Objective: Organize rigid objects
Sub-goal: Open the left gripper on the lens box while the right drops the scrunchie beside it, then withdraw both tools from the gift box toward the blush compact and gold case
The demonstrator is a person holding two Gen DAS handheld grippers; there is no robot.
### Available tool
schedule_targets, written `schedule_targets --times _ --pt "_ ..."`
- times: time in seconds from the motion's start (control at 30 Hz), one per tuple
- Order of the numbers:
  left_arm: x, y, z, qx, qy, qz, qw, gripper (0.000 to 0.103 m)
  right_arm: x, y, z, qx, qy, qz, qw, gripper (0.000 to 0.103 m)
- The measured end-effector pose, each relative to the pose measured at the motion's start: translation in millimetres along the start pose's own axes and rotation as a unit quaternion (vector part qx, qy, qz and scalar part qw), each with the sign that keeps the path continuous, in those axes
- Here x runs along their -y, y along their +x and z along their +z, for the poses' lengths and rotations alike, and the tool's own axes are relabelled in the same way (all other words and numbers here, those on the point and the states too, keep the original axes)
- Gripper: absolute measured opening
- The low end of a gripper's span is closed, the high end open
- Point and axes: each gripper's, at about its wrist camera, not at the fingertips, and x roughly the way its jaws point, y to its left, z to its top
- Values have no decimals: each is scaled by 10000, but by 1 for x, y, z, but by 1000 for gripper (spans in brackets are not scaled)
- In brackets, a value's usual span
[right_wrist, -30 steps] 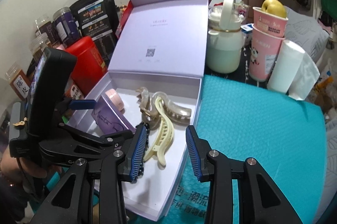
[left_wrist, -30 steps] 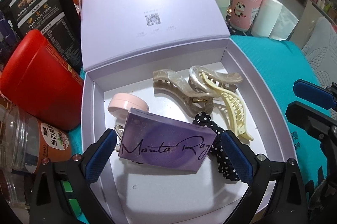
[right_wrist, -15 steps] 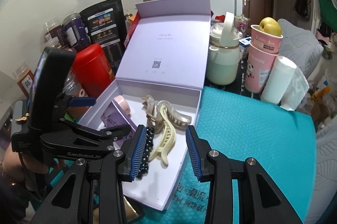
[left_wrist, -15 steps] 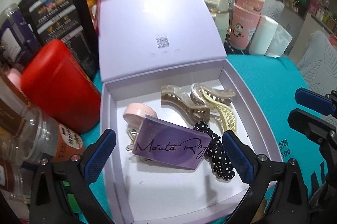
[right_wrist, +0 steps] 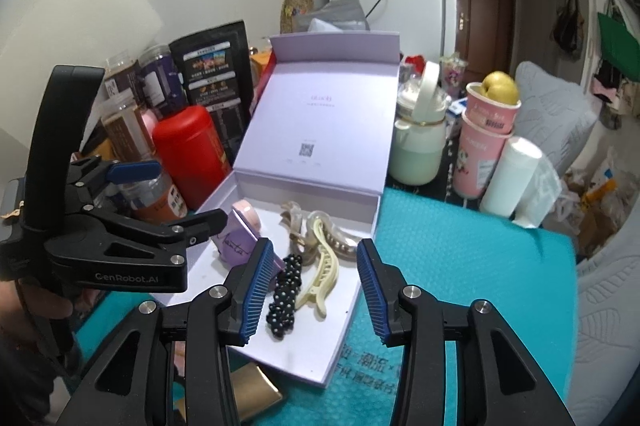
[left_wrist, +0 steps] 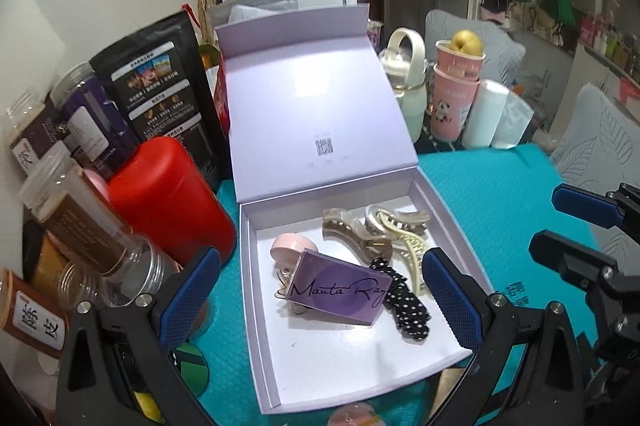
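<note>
An open lilac box with its lid up stands on the teal mat. In it lie a purple "Manta Ray" case, a pink round compact, a translucent hair claw, a cream hair clip and a black dotted scrunchie. My left gripper hovers above the box, wide open and empty. My right gripper hangs over the box's near right corner. Its jaws are opening and touch nothing; the scrunchie and cream clip lie far below them.
A red canister, several jars and a black pouch crowd the box's left side. Behind on the right stand a pale green jug, stacked pink cups and a white roll. A gold item lies by the near corner.
Both grippers have risen and drawn back from the box, so more of the room shows. The right jaws have spread wider. The items in the box have not moved.
</note>
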Motion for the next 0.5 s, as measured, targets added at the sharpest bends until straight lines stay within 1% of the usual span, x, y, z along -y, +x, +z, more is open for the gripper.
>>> schedule_targets --times 0.07,0.17,0.5 --pt "0 -9 0 64 -33 -35 10000 103 -3 -8 1 68 -31 -6 10000 52" --pt "1 -23 -2 185 -31 0 9998 103 -8 -21 1 176 -116 -57 9998 61" --pt "10 -66 -14 452 105 170 9988 103 -17 -51 -5 394 -144 -138 9990 62"
